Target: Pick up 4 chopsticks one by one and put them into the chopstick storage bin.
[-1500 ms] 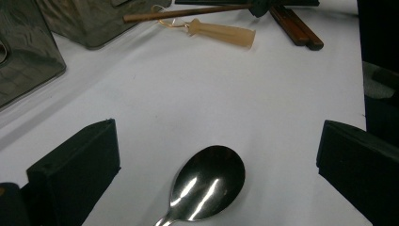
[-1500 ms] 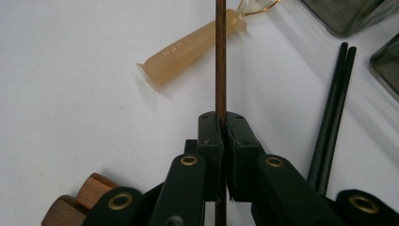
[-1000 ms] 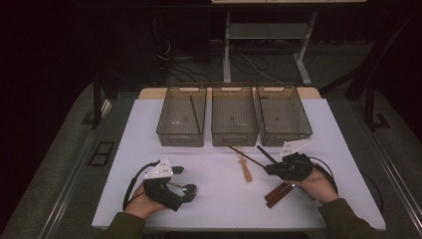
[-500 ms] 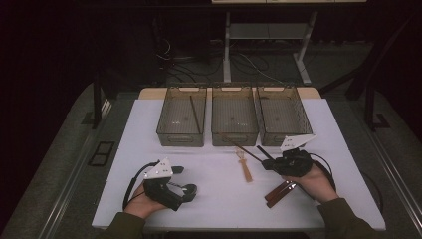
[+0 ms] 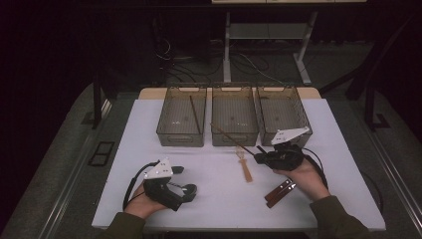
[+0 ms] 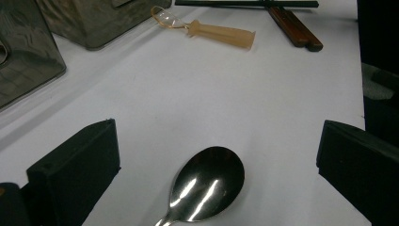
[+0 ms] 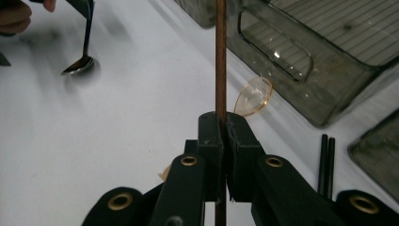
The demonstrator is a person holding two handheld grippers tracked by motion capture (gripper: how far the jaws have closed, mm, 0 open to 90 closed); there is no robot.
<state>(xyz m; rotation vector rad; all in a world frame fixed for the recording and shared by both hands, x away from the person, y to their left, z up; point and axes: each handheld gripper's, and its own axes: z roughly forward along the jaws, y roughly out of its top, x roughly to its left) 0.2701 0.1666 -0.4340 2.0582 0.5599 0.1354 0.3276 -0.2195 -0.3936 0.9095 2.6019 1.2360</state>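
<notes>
Clamping a thin brown chopstick (image 7: 220,56), the right gripper (image 5: 260,158) has its fingers pressed together on the stick, which slants up over the front of the middle bin (image 5: 234,132). On the worktop (image 5: 219,199) the left gripper (image 6: 216,165) rests with fingers wide apart, a metal spoon (image 6: 207,186) lying between them untouched.

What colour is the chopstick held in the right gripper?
Reddish brown chopstick, clearest in the right gripper view.
</notes>
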